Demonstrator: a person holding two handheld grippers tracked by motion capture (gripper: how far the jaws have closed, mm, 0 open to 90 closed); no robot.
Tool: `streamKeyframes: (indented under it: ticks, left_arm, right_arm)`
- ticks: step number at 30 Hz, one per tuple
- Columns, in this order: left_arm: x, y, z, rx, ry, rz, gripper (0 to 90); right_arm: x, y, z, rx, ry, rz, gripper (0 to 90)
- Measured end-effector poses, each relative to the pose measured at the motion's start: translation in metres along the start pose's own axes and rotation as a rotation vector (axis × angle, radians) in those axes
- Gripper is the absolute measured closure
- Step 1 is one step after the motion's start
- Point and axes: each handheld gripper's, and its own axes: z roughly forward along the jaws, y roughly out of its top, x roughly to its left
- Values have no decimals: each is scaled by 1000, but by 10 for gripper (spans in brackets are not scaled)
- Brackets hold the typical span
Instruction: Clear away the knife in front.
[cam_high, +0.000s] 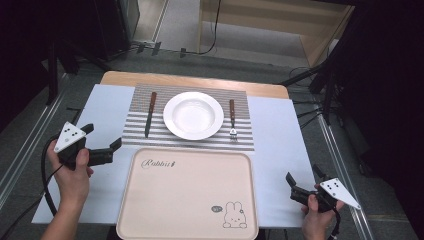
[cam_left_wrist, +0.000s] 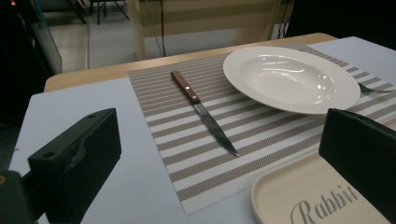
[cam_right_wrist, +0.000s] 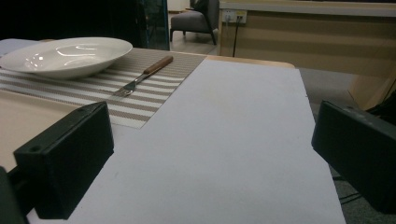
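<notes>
A white plate (cam_high: 193, 114) (cam_left_wrist: 289, 78) (cam_right_wrist: 65, 55) sits in the middle of a striped placemat (cam_high: 160, 136). A wooden-handled knife (cam_high: 150, 113) (cam_left_wrist: 203, 111) lies left of the plate, and a wooden-handled fork (cam_high: 232, 120) (cam_right_wrist: 142, 77) lies right of it. An empty beige tray (cam_high: 185, 195) printed "Rabbit" rests in front of the mat. My left gripper (cam_high: 104, 137) (cam_left_wrist: 219, 154) is open, left of the tray's far corner. My right gripper (cam_high: 304, 175) (cam_right_wrist: 210, 154) is open over the white sheet, right of the tray.
A white sheet (cam_high: 275, 150) covers the wooden table (cam_high: 195, 80), whose far edge shows beyond the mat. Dark stands and cables (cam_high: 320, 75) surround the table on the floor.
</notes>
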Motion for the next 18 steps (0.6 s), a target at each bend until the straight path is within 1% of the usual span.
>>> streamKeyframes:
  ticks: [1,2,4,7,10,11,12,13,16,18]
  left_arm:
    - [-1,6,5,10,-7,9,0]
    - [-1,6,5,10,-7,9,0]
    - [-2,11,11,17,-6,13,0]
    - [-3,18,18,21,-11,5,0]
    - [-5,22,26,26,-8,4,0]
    - [-6,24,29,30,-15,3,0]
    - [-8,27,36,42,-24,5,0]
    - [-8,27,36,42,-24,5,0]
    - [-11,32,45,51,-28,10,0]
    - [-12,36,51,60,-23,14,0]
  right_arm:
    - [0,0,0,0,1,1,0]
    - [0,0,0,0,1,1,0]
    - [0,0,0,0,2,1,0]
    - [0,0,0,1,2,-3,0]
    - [1,0,0,1,4,-6,0]
    - [1,0,1,1,5,-7,0]
    - [1,0,1,1,4,-7,0]
    - [1,0,1,1,4,-7,0]
    - [1,0,1,1,8,-11,0]
    - [1,0,1,2,9,-12,0]
